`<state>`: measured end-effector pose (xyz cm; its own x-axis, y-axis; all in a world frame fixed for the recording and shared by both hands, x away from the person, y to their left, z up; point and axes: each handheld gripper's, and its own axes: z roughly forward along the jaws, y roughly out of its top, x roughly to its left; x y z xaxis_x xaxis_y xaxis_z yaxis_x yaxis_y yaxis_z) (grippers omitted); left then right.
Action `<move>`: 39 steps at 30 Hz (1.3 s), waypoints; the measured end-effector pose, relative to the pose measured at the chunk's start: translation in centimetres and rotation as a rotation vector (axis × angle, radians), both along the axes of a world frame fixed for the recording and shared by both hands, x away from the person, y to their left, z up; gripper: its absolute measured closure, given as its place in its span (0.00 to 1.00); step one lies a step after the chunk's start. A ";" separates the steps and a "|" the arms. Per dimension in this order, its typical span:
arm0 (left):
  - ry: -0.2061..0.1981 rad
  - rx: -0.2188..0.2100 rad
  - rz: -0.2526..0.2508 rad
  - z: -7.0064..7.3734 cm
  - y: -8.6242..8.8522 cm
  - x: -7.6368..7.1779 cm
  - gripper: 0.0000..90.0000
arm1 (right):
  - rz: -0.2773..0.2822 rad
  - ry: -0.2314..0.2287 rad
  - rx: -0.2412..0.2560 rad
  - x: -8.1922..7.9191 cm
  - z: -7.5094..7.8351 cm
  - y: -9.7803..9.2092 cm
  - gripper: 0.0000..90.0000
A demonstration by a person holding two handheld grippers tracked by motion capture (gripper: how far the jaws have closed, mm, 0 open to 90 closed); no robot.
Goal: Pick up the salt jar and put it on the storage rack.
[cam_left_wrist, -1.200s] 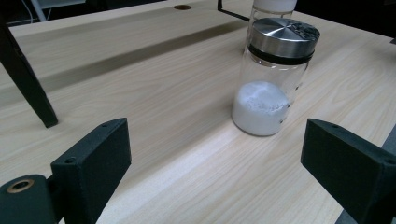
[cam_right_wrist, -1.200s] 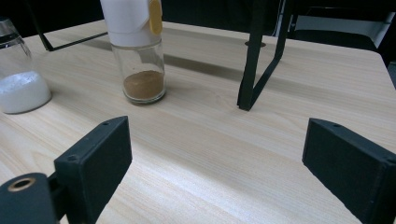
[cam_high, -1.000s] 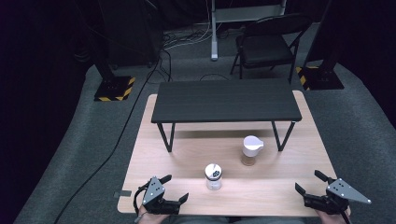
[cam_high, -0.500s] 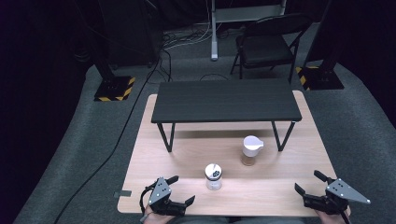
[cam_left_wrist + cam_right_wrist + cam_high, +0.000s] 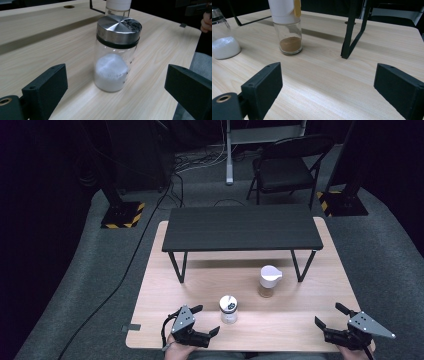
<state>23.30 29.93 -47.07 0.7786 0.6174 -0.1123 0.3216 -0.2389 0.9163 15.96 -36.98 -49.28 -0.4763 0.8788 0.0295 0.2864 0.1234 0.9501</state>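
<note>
Since a second ago, the left gripper (image 5: 206, 321) has slid right toward the salt shaker (image 5: 229, 309), which in the high view stands at its 2 o'clock on the table (image 5: 300, 317); the right gripper (image 5: 330, 316) holds wide open, empty. Left gripper view: jaws spread wide, shaker (image 5: 115, 53) between them, untouched. Right gripper view: the spice jar (image 5: 288, 27) stands at 11 o'clock.

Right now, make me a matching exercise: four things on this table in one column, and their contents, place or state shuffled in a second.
Things:
1. metal-lidded shaker
2. white-capped jar
3. black rack
4. left gripper

Descriptions:
A. stands on thin legs at the far side of the table
B. jaws open, aimed at a shaker
C. holds white powder
D. holds brown powder

Pairs: 1-C, 2-D, 3-A, 4-B
</note>
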 end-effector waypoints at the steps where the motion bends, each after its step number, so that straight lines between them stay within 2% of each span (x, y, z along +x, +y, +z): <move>1: 0.000 0.003 0.002 -0.1 -0.2 0.1 0.05 | 0.000 0.000 0.000 0.0 0.0 0.0 0.08; 9: -0.017 0.001 0.017 -0.5 -1.5 0.8 0.05 | 0.002 0.003 0.000 0.1 0.0 0.0 0.08; 15: -0.025 0.028 0.007 -0.8 -3.3 1.7 0.05 | 0.004 0.003 -0.002 0.1 0.0 0.0 0.08; 24: -0.033 0.001 0.029 -1.5 -4.4 2.2 0.05 | 0.007 0.004 -0.003 0.1 0.0 0.0 0.08; 27: -0.037 0.015 0.033 -1.7 -5.4 2.3 0.05 | 0.007 0.004 -0.001 0.1 0.0 0.0 0.08; 29: -0.037 0.015 0.033 -1.7 -5.4 2.3 0.05 | 0.007 0.004 -0.001 0.1 0.0 0.0 0.08; 32: -0.038 0.037 0.032 -1.8 -6.0 2.6 0.06 | 0.008 0.003 -0.001 0.1 0.0 0.0 0.08; 36: -0.031 0.035 0.038 -2.2 -6.2 2.7 0.08 | 0.009 0.004 -0.001 0.1 0.0 0.0 0.08; 38: -0.035 0.036 0.037 -2.5 -6.5 2.7 0.13 | 0.009 0.004 -0.002 0.1 0.0 0.0 0.08; 39: -0.035 0.036 0.037 -2.5 -6.5 2.7 0.20 | 0.009 0.004 -0.002 0.1 0.0 0.0 0.08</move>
